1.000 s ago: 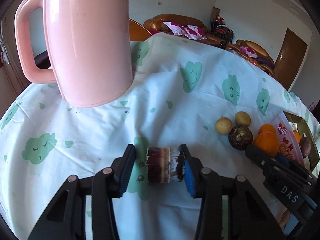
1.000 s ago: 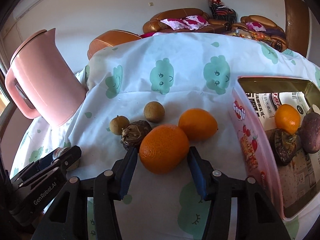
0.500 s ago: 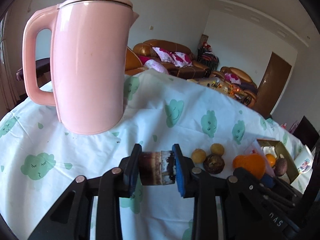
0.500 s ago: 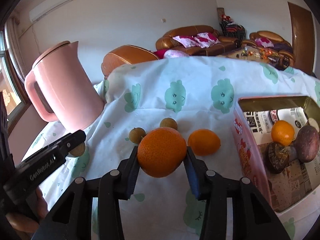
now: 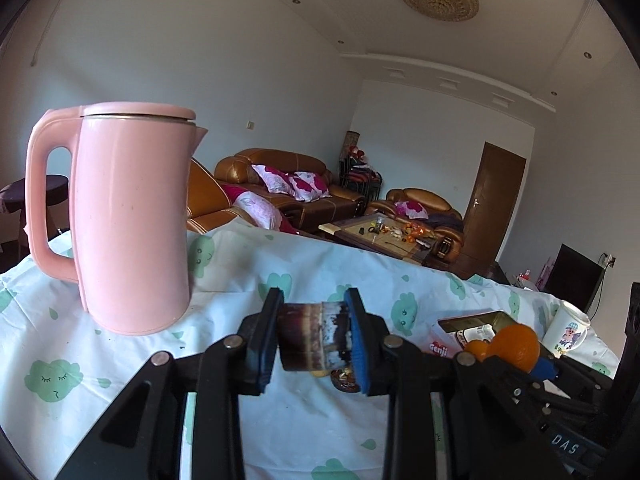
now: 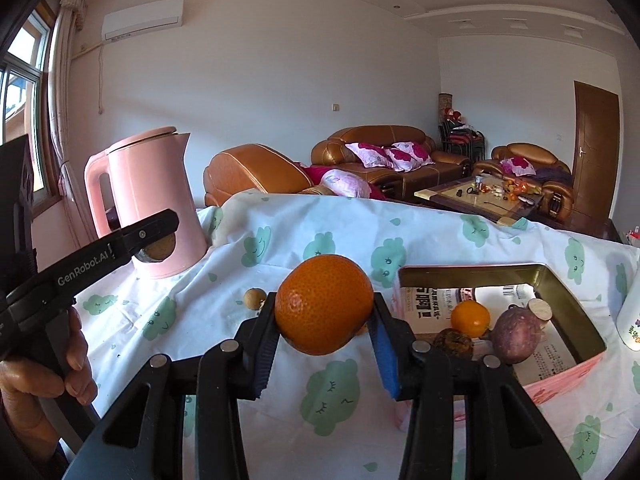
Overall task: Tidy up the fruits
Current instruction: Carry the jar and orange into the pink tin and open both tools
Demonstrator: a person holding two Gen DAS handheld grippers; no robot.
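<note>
My left gripper (image 5: 314, 336) is shut on a short dark brown-purple cane piece (image 5: 314, 336), held above the table. It also shows in the right wrist view (image 6: 158, 246), in front of the kettle. My right gripper (image 6: 324, 320) is shut on a large orange (image 6: 324, 304), lifted above the cloth; the orange shows in the left wrist view (image 5: 516, 344). A pink tin box (image 6: 572, 364) at right holds a small orange (image 6: 470, 318), a purple round fruit (image 6: 516, 334) and a dark fruit (image 6: 452, 342). A small brown fruit (image 6: 255, 298) lies on the cloth.
A tall pink kettle (image 5: 128, 220) stands at the table's back left. A white mug (image 5: 566, 330) stands at the right beside the box. The table wears a white cloth with green clouds (image 6: 320, 396). Sofas and a coffee table lie beyond.
Both grippers have risen from the table with their loads. The orange left the group of fruits on the cloth, and the views tilted up toward the room.
</note>
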